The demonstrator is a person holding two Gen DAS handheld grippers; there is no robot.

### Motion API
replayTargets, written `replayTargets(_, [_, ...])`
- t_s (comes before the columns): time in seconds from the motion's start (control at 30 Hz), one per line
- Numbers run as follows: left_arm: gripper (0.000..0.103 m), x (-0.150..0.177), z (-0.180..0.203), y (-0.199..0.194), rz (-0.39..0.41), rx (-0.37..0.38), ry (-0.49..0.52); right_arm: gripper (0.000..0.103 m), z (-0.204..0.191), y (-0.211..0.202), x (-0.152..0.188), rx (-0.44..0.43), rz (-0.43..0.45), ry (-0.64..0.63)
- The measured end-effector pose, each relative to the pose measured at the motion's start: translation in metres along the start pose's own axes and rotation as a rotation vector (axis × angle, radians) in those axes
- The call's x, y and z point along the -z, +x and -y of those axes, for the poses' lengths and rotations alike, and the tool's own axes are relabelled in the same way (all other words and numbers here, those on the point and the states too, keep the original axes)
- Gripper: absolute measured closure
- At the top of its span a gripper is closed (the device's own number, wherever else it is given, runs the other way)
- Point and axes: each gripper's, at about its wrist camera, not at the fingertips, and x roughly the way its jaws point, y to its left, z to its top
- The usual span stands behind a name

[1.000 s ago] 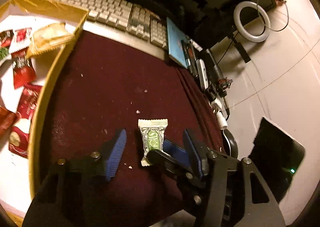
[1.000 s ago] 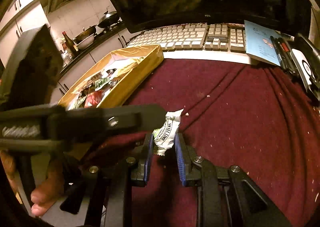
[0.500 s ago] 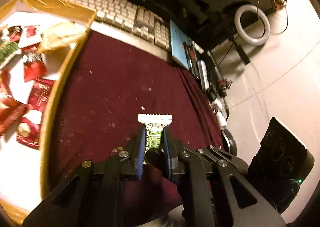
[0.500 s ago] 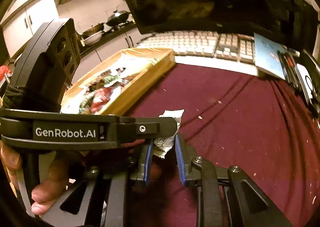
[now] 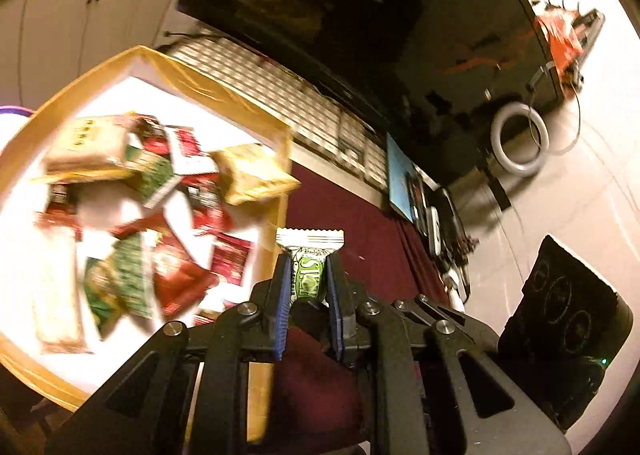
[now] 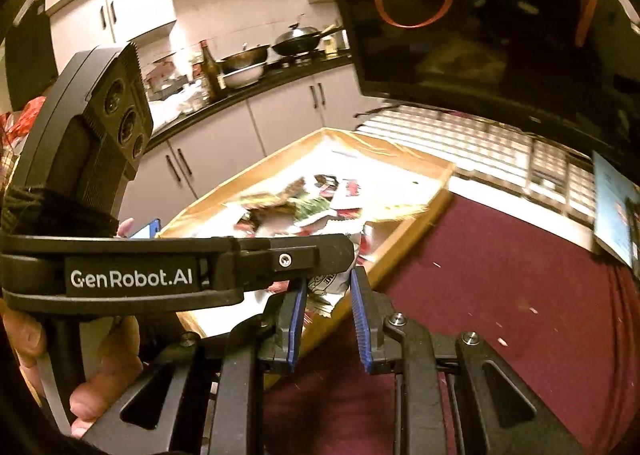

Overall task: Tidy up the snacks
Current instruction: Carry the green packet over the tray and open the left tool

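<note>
a small crinkle-edged snack packet [image 5: 310, 269], glossy white with green print, sits pinched between the 2 blue ribbed pads [image 5: 283, 297] of the left gripper [image 5: 308, 275], raised beside the near right wall of a shallow, yellow-rimmed cardboard tray [image 5: 282, 215]. the tray's white floor carries a loose heap of red, green and tan foil snack wrappers [image 5: 160, 215], blurred in the left wrist view. a dark red cloth [image 6: 500, 295], flecked with pale crumbs, covers the desk beside the tray, with a pale keyboard [image 6: 480, 143] behind it. in the right wrist view, the right gripper [image 6: 328, 295] stands with its jaws parted, blue pads [image 6: 360, 319] either side of the packet's white end [image 6: 330, 285] but apart from it, just below the left gripper's black body.
</note>
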Motion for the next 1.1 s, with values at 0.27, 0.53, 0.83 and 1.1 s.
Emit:
replayTargets(0.27, [0.089,-0.005,-0.032,0.004,0.008,0.010,-0.067,0.080,-0.020,0.032,-0.011,-0.008,-0.045,-0.041])
replayTargets(0.53, [0.089,-0.005,-0.035,0.011,0.008,0.019,-0.066,0.077,-0.021,0.037,-0.009,0.033,-0.053,-0.061])
replayTargets(0.83, [0.088,-0.003,-0.039,0.016,0.008,0.008,-0.067,0.069,-0.020,0.040,-0.007,0.061,-0.063,-0.059])
replayTargets(1.1, [0.049,0.001,-0.027,0.004,0.072,-0.103,-0.017,0.044,-0.013,0.030,-0.005,0.075,-0.037,-0.014])
